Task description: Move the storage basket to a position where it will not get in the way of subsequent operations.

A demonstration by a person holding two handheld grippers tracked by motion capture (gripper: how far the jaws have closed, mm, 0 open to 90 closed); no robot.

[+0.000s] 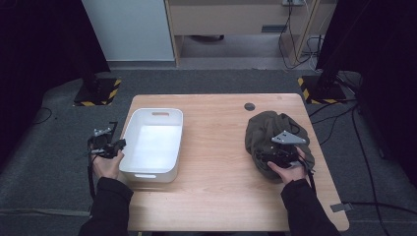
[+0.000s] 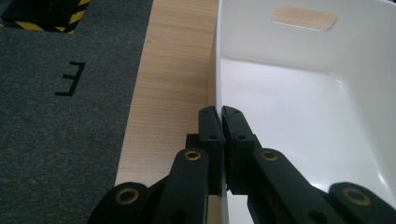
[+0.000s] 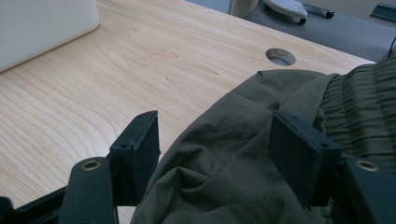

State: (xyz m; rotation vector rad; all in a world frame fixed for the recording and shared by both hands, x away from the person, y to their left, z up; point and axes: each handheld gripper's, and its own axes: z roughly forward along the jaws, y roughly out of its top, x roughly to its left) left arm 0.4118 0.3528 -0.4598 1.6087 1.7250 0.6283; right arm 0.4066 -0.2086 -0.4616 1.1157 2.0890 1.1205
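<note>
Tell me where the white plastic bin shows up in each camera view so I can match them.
High view: white plastic bin sits left of centre on the wooden table.
Left gripper view: it covers the right side, with the shut left tongs on its rim.
Right gripper view: a white corner at top left.
Shared landmark: the light wooden tabletop.

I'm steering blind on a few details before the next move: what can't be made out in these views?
- Right gripper view: whether the pads press the cloth; its folds cover the pad faces.
- High view: the right gripper's jaws, hidden by its grey plate and the hand.
- Left gripper view: the bin wall between the shut jaws is mostly hidden by them; the bin's near end is cut off.
</note>
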